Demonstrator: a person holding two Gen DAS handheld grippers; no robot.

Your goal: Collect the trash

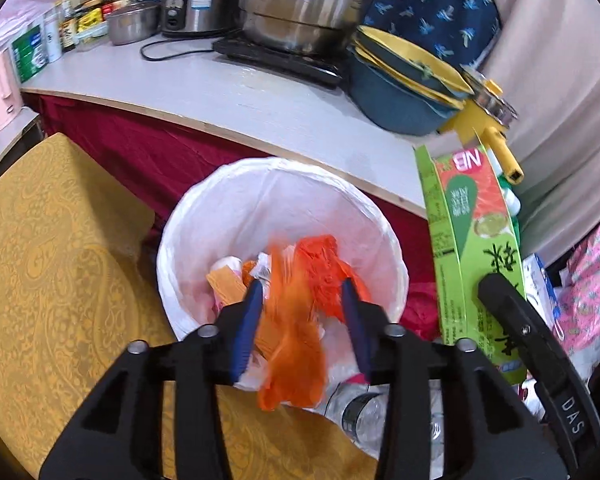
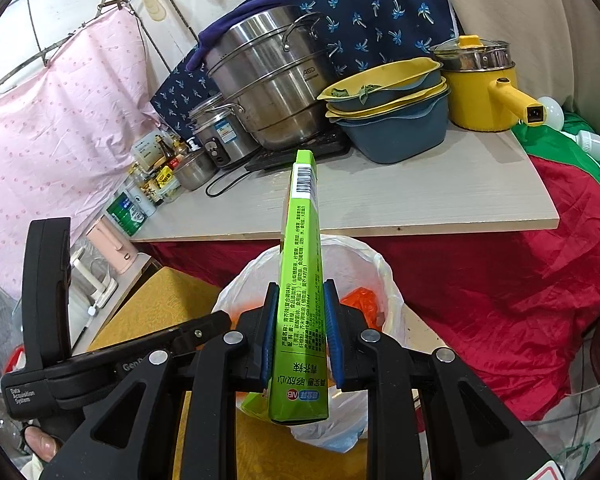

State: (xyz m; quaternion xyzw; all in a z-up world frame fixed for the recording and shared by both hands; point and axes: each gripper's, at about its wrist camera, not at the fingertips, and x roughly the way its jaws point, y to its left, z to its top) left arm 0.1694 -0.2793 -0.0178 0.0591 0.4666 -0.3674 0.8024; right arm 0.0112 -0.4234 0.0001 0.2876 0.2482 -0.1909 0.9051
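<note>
Left wrist view has the left gripper [image 1: 302, 284] pointing steeply down over the mouth of a white-lined trash bin [image 1: 180, 240], its blue-padded jaws standing apart. A blurred orange plastic scrap [image 1: 292, 344] hangs in the gap between the pads; neither pad appears to press on it, and the blur leaves any light contact unclear. Just beyond the tips, inside the bin, lie a crumpled orange bag [image 1: 320, 268], a tan piece of paper [image 1: 224, 288] and some pale wrappers. A clear plastic bottle [image 1: 356, 412] lies just below the bin's near rim, partly hidden behind the gripper's frame. To the right of the bin the green carton [image 1: 472, 248] stands upright, with the other tool's black body across its lower end. In the right wrist view the right gripper [image 2: 300, 312] is clamped on that green carton [image 2: 300, 280], both blue pads pressed flat against its narrow sides; the carton runs lengthwise between the jaws, its barcoded end projecting well past the tips and its other end overhanging toward the camera. It is held above the trash bin [image 2: 384, 276], whose white liner shows on either side. Behind the bin a red cloth [image 2: 500, 288] drapes under a pale countertop [image 2: 420, 200] carrying steel pots [image 2: 268, 92], stacked blue and yellow basins [image 2: 396, 120] and a yellow electric pot [image 2: 480, 96].
</note>
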